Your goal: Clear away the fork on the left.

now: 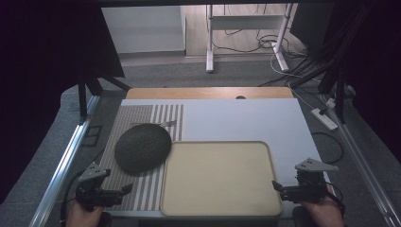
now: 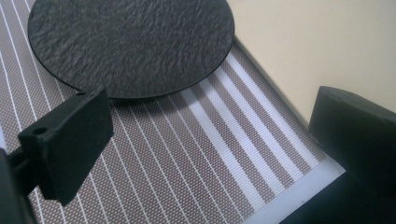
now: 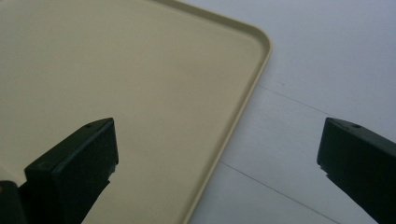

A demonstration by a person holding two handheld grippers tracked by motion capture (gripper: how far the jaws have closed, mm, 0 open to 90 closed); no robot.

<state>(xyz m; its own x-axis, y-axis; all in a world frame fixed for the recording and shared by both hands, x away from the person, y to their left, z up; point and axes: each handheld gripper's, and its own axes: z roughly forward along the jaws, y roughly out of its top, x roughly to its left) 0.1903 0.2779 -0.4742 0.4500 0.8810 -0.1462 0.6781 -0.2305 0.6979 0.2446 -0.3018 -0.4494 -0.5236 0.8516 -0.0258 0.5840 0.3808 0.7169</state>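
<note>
A round dark slate plate [image 1: 142,147] [image 2: 130,44] lies on a brown-and-white striped placemat [image 1: 142,189] [image 2: 187,163], touching the left rim of a beige tray [image 1: 217,177] [image 3: 116,84]. My left gripper [image 1: 126,188] [image 2: 210,140] is held low over the mat near the table's front left, jaws wide apart with nothing between them, the plate just beyond. My right gripper [image 1: 275,186] [image 3: 219,154] hovers at the tray's front right corner, open and empty, straddling the tray's rim [image 3: 233,121].
The white tabletop [image 1: 246,118] [image 3: 317,70] spreads behind and right of the tray. A wooden strip [image 1: 208,92] edges the far side. Metal rails [image 1: 66,156] run along both sides. Beyond lie a white stand [image 1: 210,42], floor cables and a power strip [image 1: 324,118].
</note>
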